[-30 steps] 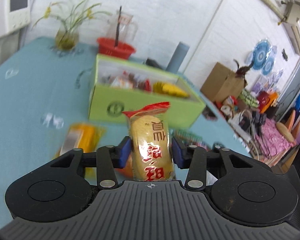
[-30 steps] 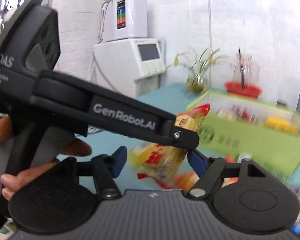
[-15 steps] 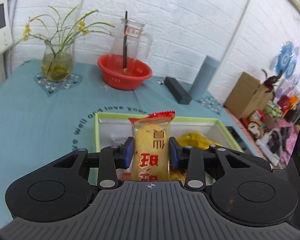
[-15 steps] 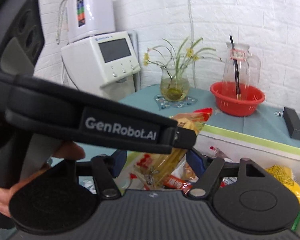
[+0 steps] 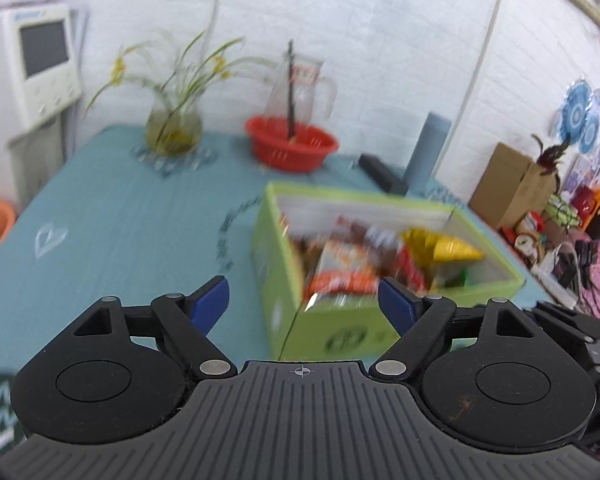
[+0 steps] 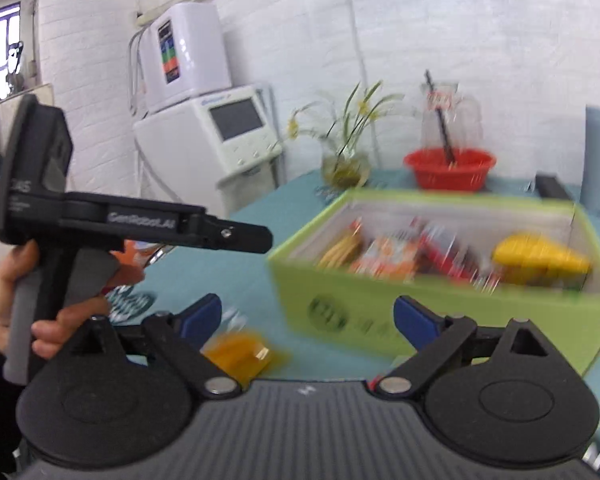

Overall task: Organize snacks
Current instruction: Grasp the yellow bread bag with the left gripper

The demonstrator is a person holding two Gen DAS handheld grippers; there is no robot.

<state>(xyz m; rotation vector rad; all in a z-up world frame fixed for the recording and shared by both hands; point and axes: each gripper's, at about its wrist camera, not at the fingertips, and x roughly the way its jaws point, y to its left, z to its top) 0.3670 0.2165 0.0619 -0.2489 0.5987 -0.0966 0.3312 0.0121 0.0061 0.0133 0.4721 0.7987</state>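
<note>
**Kid:** Left wrist view looks different now! The left tool [image 5: 302, 300] has just been opening its jaws, and nothing sits between them. Where is the yellow cake pack it held a second ago?

**Friend:** I think it is in the green box [image 5: 380, 332] now, but that part is too blurry for me to pick it out. The right tool [image 6: 308, 316] has just been opening too. It stands wide with nothing in it. Its snack is gone as well.

**Kid:** So two more snacks are put away?

**Friend:** It looks that way. The job moves on.

**Kid:** Let's count! One green box. Two tools.

**Friend:** One yellow bag [image 6: 540, 260] in the box. The other packs in there are too blurry to count.

**Kid:** One orange snack [image 6: 238, 354] lies on the blue desk [image 5: 132, 224], just in front of the right tool. It is not in the box yet.

**Friend:** One red bowl [image 5: 292, 148], and one flower jar [image 5: 174, 130].
</note>
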